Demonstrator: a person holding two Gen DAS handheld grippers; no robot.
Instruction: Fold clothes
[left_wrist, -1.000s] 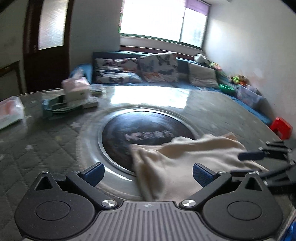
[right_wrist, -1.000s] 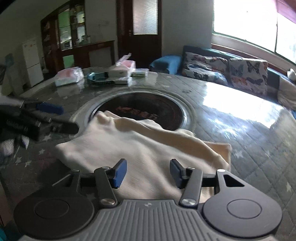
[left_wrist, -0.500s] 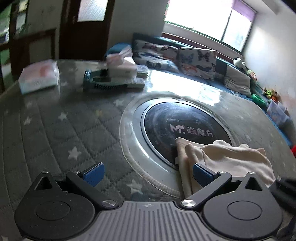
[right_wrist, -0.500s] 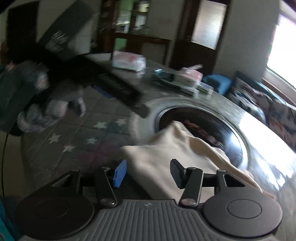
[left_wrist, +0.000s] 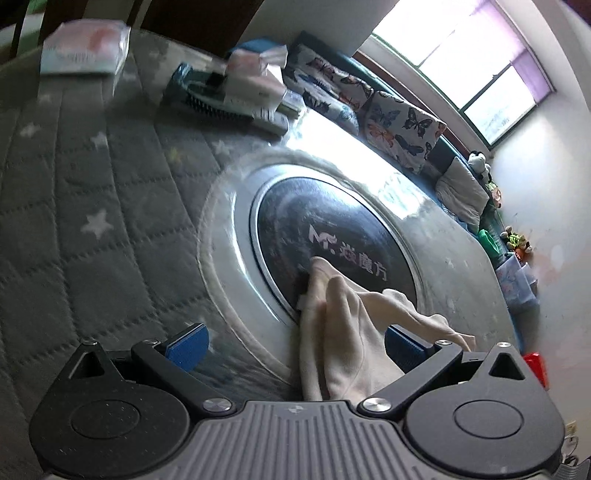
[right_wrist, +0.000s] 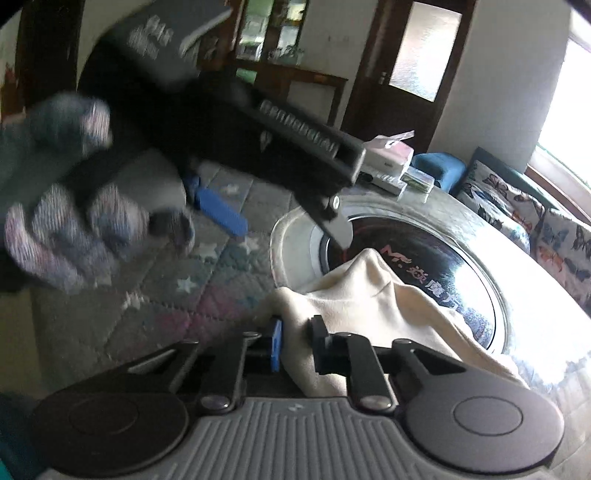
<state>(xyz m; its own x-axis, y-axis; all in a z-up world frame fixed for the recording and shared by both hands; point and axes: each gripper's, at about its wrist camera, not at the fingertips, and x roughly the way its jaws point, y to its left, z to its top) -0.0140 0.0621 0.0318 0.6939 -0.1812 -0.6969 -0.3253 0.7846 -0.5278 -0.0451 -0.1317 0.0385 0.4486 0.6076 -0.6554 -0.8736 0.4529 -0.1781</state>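
Garment (right_wrist: 373, 295) is clamped between right gripper (right_wrist: 295, 341) fingers; left gripper (left_wrist: 295, 341), jaws apart, straddles its bunched edge.

Left gripper (left_wrist: 293, 345) held wide open above quilted table cover (left_wrist: 92, 206) | cream garment (left_wrist: 343, 339) bunched between blue pads (left_wrist: 187, 346), draped over edge of black round inset (left_wrist: 332, 236) | tissue box (left_wrist: 255, 83) and packet (left_wrist: 83, 46) at far side | butterfly cushions (left_wrist: 402, 129) under bright window (left_wrist: 469, 62)

Cream garment (left_wrist: 343, 332), grey star-patterned table cover (left_wrist: 92, 206), butterfly-print cushions (left_wrist: 402, 129)
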